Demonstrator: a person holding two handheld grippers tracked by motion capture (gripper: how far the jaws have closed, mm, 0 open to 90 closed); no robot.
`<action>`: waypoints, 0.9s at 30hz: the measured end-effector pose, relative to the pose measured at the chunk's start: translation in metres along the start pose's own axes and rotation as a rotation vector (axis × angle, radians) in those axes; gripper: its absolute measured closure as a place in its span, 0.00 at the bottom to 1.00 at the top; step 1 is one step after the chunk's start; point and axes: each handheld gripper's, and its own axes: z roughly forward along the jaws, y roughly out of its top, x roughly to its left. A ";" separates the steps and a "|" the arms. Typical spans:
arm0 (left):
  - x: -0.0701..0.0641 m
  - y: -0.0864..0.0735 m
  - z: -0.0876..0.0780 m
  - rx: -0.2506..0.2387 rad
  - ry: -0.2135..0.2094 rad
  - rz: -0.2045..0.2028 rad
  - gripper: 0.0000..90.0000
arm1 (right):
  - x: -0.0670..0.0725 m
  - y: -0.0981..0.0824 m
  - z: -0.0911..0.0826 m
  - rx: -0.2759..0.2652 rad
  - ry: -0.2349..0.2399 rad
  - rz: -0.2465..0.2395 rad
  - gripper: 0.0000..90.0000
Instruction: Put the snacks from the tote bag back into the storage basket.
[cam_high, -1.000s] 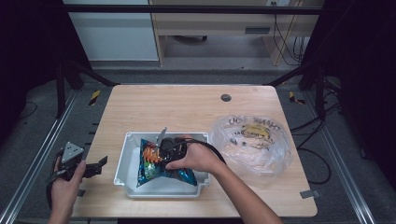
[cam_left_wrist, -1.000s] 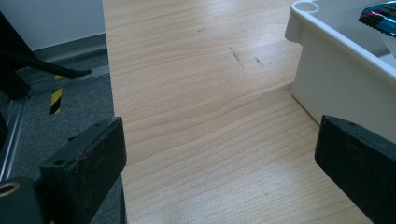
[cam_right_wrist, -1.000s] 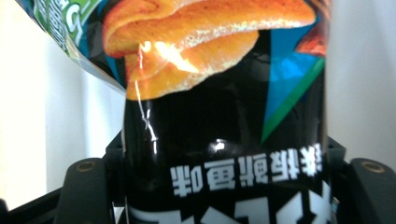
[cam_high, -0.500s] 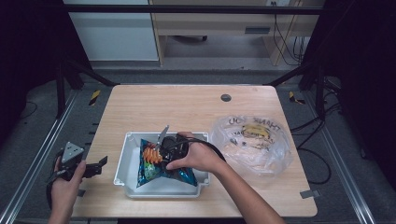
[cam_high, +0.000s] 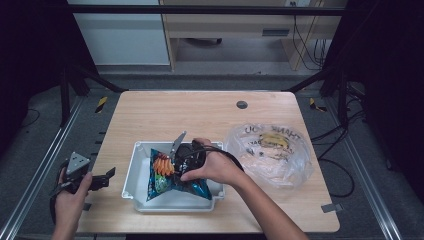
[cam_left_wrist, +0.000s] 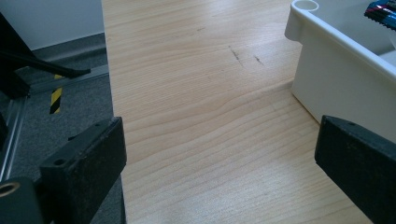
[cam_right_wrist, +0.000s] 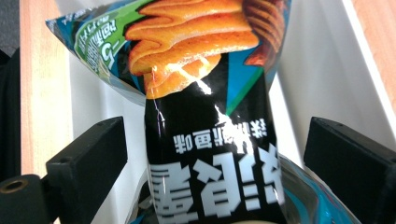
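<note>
Wooden table (cam_high: 200, 115): chip bag (cam_high: 172, 175) lengthwise in bin (cam_high: 131, 172), right tongs (cam_right_wrist: 215, 154) just opened.

On the clear plastic bag (cam_high: 270, 152) at your 2 o'clock on the surface, you can read dark capitals, "THANK YOU", along its top edge; the yellow print beneath them is too blurred to read. On the chip bag (cam_right_wrist: 210, 140) in the right gripper view, you see large white Chinese characters upside down on the black panel, and smaller white characters on the green corner at 10 o'clock.
</note>
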 end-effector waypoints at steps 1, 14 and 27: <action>0.000 0.000 0.000 0.000 0.000 0.001 0.02 | 0.000 0.000 -0.002 -0.003 0.001 0.004 0.07; 0.000 0.000 0.000 0.001 0.000 0.002 0.02 | -0.001 -0.007 -0.023 -0.092 -0.033 0.026 0.07; 0.000 0.000 0.000 0.002 0.002 0.001 0.02 | -0.004 -0.015 -0.047 -0.168 -0.063 0.069 0.07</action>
